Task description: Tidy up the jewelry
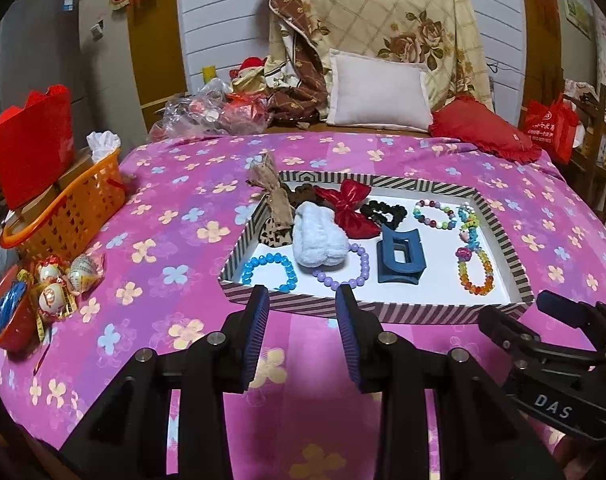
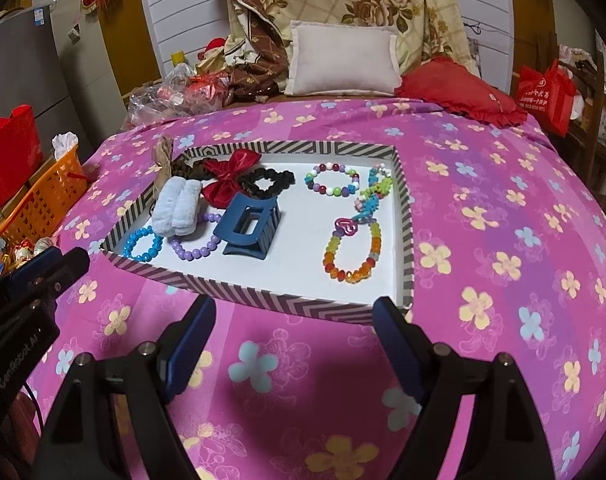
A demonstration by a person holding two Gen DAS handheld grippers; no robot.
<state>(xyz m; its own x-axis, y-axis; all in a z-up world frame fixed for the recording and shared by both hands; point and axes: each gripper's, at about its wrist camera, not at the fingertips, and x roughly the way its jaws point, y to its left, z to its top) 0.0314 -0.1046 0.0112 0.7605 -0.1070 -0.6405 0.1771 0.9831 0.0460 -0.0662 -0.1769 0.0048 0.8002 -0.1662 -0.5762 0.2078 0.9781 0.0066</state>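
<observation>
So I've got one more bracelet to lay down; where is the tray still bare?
Bare white floor lies between the blue claw clip and the rainbow bracelet, running to the tray's near wall. The far left corner is crowded: white scrunchie, red bow, black scrunchie.

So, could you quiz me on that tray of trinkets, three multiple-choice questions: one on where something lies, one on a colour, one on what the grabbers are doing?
1. What is the blue hair claw clip beside?
A. purple bead bracelet
B. orange basket
C. red cushion

2. What colour is the satin bow?
A. green
B. red
C. white

3. How is the right gripper?
A. clamped on a bracelet
B. open and empty
C. gripping the tray rim

Answers: 1 A, the two lie side by side in the striped tray. 2 B, shiny red. 3 B, nothing between its fingers.
</observation>
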